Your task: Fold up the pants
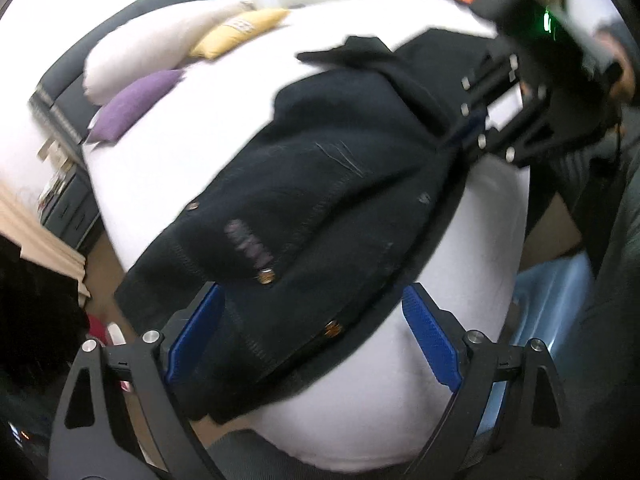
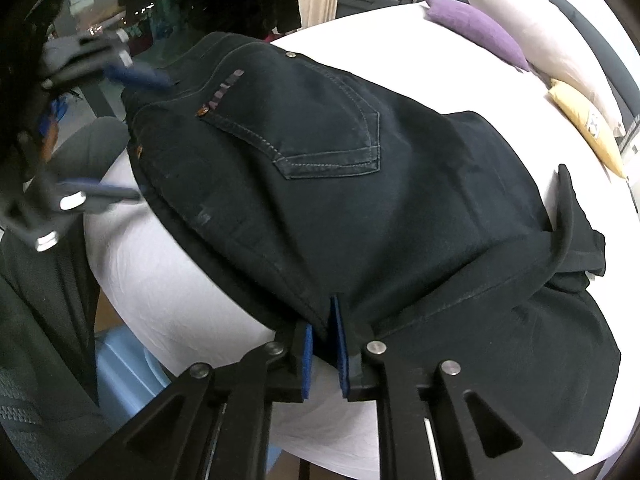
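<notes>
Pinching folded pants (image 2: 360, 208), right gripper (image 2: 325, 344); waistband seemingly toward left gripper (image 1: 312, 332).

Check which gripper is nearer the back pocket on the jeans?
Left, probably. The left gripper is open around the waistband by the back pocket. The right gripper is shut on the jeans edge further down.

From my left wrist view, the black right gripper (image 1: 472, 132) is smeared by motion, so I can't read its jaws there. The dark navy denim pants (image 2: 360, 208) hide its blue fingertips (image 2: 338, 320) from the right wrist camera. The pants' purple pocket lettering (image 1: 248, 240) is blurred, perhaps a brand name.
</notes>
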